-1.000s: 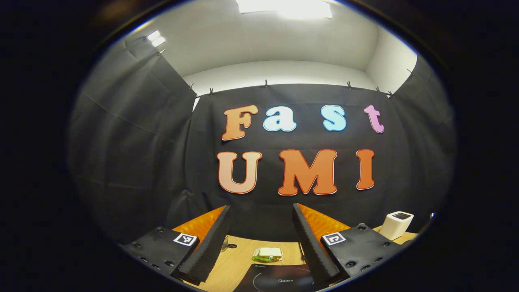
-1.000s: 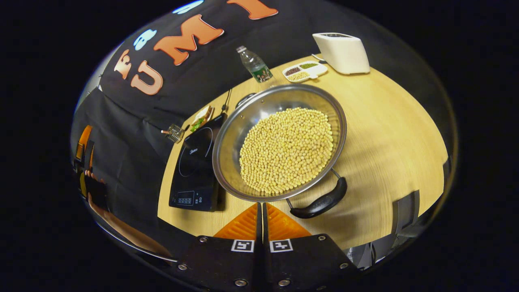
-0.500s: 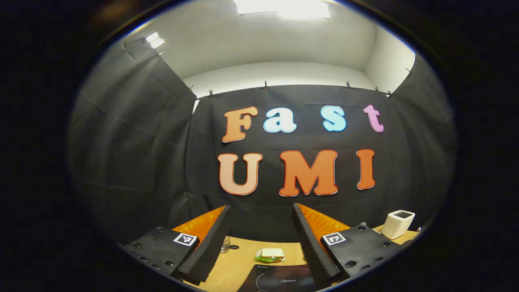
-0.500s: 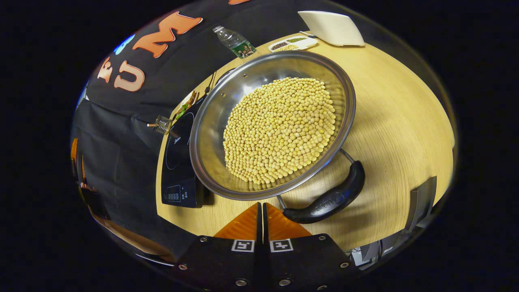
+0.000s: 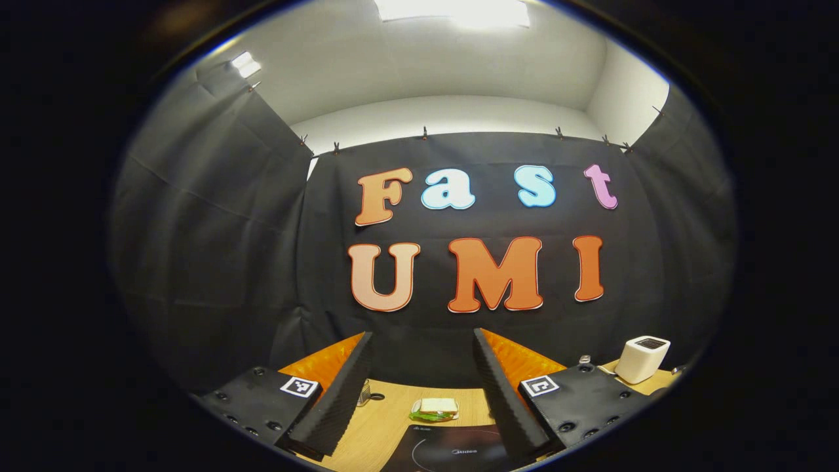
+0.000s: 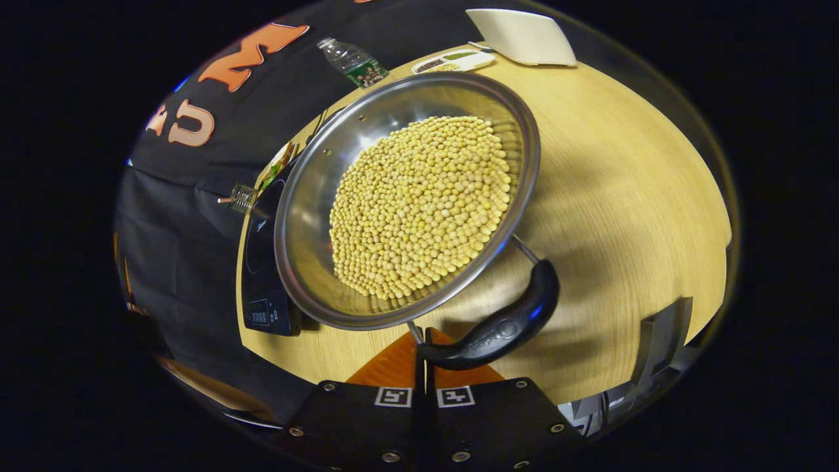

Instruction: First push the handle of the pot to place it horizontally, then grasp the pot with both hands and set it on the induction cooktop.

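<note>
Pot (image 6: 341, 196) of yellow beans (image 6: 419, 203) on the wooden table (image 6: 629, 196), overlapping the right edge of the black cooktop (image 6: 262, 262), which sits by the table's near-left edge. Black handle (image 6: 498, 328) on the pot's near side, lying crosswise just ahead of the right gripper (image 6: 423, 344); fingers pressed together, tips under or against the handle's left end, contact not clear. Bare tabletop right of the pot, out to the right edge. Water bottle (image 6: 351, 60), divided dish (image 6: 452, 62) and white box (image 6: 521, 36) along the far edge.

Left gripper (image 5: 419, 393) held high, level, facing the wall; fingers spread, nothing between. Below the gap: sandwich (image 5: 434, 409) on the table, cooktop's far edge (image 5: 452, 446) nearer. White box (image 5: 642, 359) far right.
</note>
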Demonstrator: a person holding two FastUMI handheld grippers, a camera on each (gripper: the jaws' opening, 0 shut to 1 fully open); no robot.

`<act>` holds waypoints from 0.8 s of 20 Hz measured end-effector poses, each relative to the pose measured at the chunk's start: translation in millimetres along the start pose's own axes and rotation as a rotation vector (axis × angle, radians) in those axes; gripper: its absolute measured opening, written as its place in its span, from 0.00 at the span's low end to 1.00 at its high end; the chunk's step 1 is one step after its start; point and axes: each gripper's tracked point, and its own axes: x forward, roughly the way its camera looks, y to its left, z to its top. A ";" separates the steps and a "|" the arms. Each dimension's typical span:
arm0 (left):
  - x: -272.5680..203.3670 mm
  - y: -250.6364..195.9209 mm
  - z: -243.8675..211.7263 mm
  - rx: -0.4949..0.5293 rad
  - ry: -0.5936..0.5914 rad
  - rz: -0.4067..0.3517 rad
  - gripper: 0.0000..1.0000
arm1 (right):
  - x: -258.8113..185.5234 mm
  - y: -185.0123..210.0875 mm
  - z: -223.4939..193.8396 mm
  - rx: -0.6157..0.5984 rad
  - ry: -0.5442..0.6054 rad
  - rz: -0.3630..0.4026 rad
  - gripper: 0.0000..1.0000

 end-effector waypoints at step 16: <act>1.3 4.9 -10.0 -0.002 0.014 0.013 0.96 | -12.9 -57.0 61.9 0.081 -0.137 -0.138 0.00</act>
